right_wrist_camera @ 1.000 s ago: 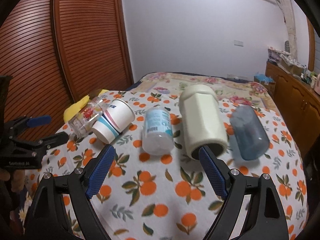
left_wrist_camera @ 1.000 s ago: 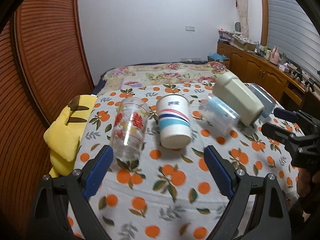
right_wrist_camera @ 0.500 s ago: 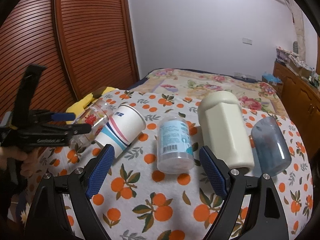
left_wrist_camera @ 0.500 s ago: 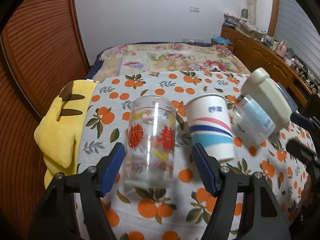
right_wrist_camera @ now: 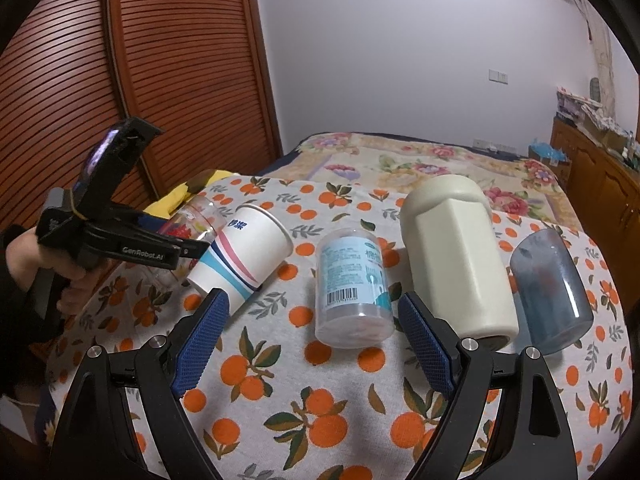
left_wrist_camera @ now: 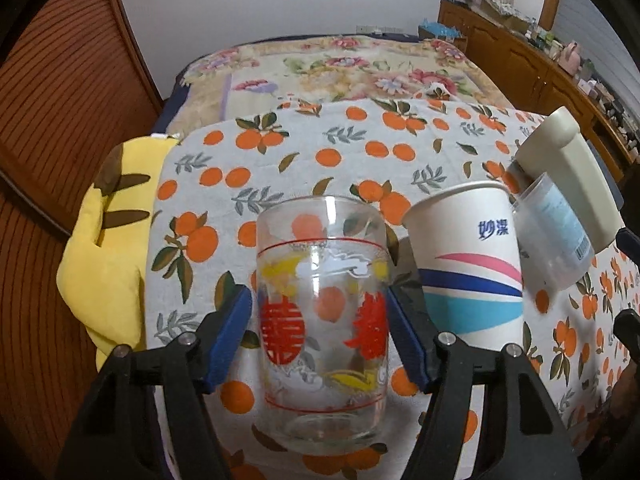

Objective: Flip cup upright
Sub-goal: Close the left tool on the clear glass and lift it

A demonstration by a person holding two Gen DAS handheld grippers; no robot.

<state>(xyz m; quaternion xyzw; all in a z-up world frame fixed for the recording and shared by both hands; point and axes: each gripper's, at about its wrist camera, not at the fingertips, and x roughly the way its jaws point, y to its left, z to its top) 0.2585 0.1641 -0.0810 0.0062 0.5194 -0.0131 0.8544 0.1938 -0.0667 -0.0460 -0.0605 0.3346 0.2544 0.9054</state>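
A clear glass cup (left_wrist_camera: 324, 312) with red and yellow print lies on its side on the orange-print cloth, mouth pointing away. My left gripper (left_wrist_camera: 320, 332) is open with its blue pads (left_wrist_camera: 230, 334) on either side of the glass, close to its walls. In the right wrist view the left gripper (right_wrist_camera: 120, 240) reaches over the glass (right_wrist_camera: 196, 220) at the left. My right gripper (right_wrist_camera: 312, 344) is open and empty, hovering in front of a clear plastic jar (right_wrist_camera: 352, 280).
A striped paper cup (left_wrist_camera: 468, 264), the plastic jar (left_wrist_camera: 556, 236), a cream tumbler (right_wrist_camera: 456, 256) and a blue-grey cup (right_wrist_camera: 552, 292) lie on their sides in a row. A yellow plush (left_wrist_camera: 104, 248) sits at the table's left edge. A bed lies behind.
My left gripper has moved forward and left so the glass cup now sits between its pads, and its jaws have narrowed. My right gripper has shifted slightly left.
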